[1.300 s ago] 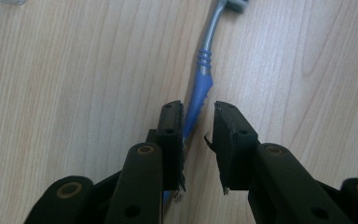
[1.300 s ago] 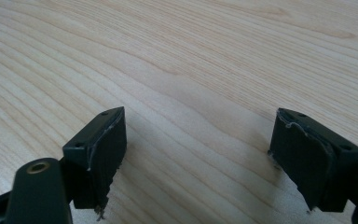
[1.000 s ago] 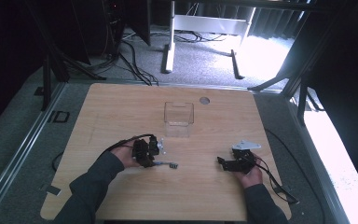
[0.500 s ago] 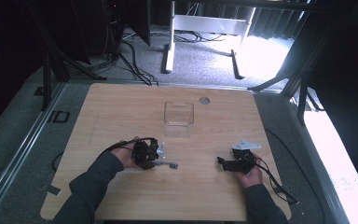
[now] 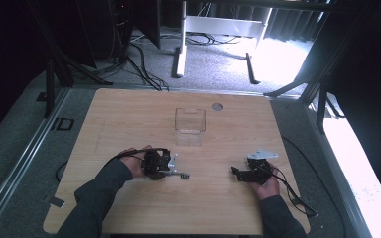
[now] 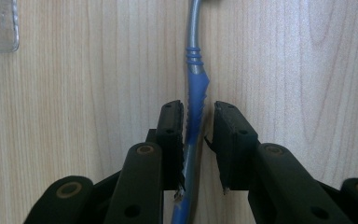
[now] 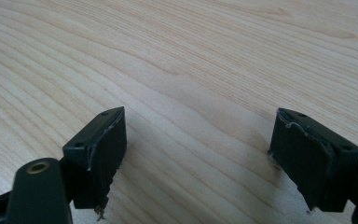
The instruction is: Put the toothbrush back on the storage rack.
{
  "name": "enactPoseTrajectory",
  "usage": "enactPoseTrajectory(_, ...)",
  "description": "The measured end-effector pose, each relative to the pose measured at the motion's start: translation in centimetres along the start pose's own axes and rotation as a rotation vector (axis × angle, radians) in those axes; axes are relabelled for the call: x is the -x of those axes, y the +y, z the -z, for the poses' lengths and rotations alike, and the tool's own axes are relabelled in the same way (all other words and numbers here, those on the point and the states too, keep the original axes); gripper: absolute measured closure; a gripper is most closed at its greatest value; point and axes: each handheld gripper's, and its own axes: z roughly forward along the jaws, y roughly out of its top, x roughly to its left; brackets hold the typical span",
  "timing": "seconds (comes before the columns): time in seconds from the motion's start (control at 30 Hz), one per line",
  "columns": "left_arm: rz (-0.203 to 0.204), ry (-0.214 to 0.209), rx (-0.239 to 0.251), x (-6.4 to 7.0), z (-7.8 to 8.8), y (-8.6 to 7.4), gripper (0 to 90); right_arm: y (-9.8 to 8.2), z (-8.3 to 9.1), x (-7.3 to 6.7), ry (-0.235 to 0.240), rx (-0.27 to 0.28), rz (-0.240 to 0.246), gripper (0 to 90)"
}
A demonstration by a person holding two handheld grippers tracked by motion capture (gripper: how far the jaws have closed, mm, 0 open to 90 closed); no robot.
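- The blue-and-silver handle (image 6: pixel 193 116) of a small tool lies on the wooden table (image 5: pixel 129 114), running up the middle of the left gripper view; in the high view the tool (image 5: pixel 178 173) sits just below centre, its far end poking out to the right of the left hand.
- The left gripper (image 6: pixel 196 140) straddles that handle with its jaws narrowed around the blue grip section. The left-hand pad looks to be touching it, while a thin gap shows on the right, so I judge the grasp not fully closed.
- To do this step well, I would close squarely on the ribbed blue part, where the pads can bite, and keep the jaws level with the table so the thin handle does not roll or pivot on lifting.
- The right gripper (image 7: pixel 198 158) rests low over bare wood at the lower right of the high view (image 5: pixel 250 173), jaws spread wide and holding nothing.
- A clear plastic box (image 5: pixel 190 125) stands at the table's centre, well apart from both grippers; its corner shows at the upper left of the left gripper view.
- The tool's working end is cut off at the top of the left gripper view and too small in the high view to identify; its near end is hidden beneath the jaws.
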Motion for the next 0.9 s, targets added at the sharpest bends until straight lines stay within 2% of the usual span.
enactPoseTrajectory(0.23, -0.006, 0.008, -0.013, -0.1, -0.3, 0.1, 74.6, 0.0, 0.0, 0.0, 0.0, 0.0, 0.0, 18.2)
enactPoseTrajectory(0.47, -0.001, -0.004, -0.009, -0.2, -0.5, 0.0, 76.4, 0.0, 0.0, 0.0, 0.0, 0.0, 0.0, 18.1)
enactPoseTrajectory(0.73, 0.028, -0.062, 0.006, -1.0, -0.7, -0.2, 77.9, 0.0, 0.0, 0.0, 0.0, 0.0, 0.001, 18.2)
enactPoseTrajectory(0.9, 0.074, -0.118, 0.029, -1.6, -0.8, -0.6, 80.6, 0.0, 0.0, 0.0, 0.0, 0.0, 0.0, 18.2)
